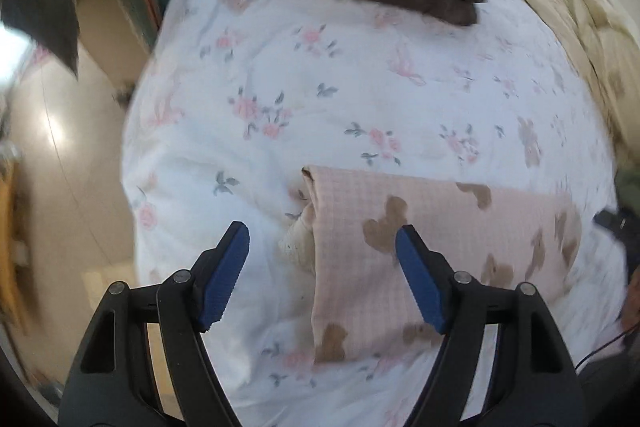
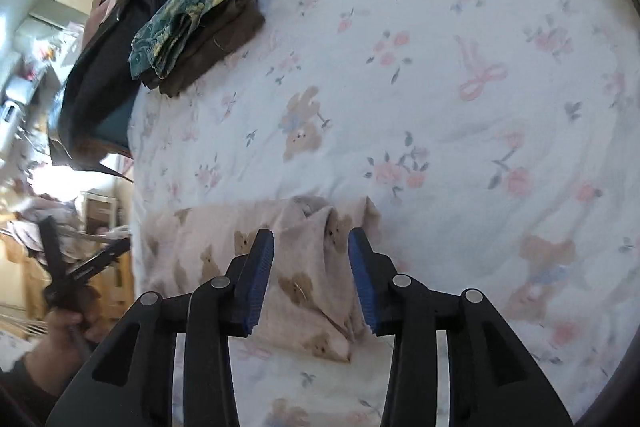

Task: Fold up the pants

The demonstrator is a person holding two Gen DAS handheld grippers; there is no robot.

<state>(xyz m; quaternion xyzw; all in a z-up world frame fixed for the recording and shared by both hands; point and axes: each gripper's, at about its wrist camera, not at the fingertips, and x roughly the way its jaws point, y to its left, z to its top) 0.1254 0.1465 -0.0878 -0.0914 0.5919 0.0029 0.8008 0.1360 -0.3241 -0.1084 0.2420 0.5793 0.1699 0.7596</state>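
Left wrist view: my left tongs (image 1: 322,253) hang released above the pants (image 1: 432,259), a pink checked pair with brown bears, lying folded flat near the bed's (image 1: 320,75) front edge. They look light, soft and floppy.

Right wrist view: my right tongs (image 2: 311,253) are parted, grasping nothing, straddling a bunched ridge of the pants (image 2: 304,279). I judge pinching all layers at a folded edge safest, since thin cloth slips apart.
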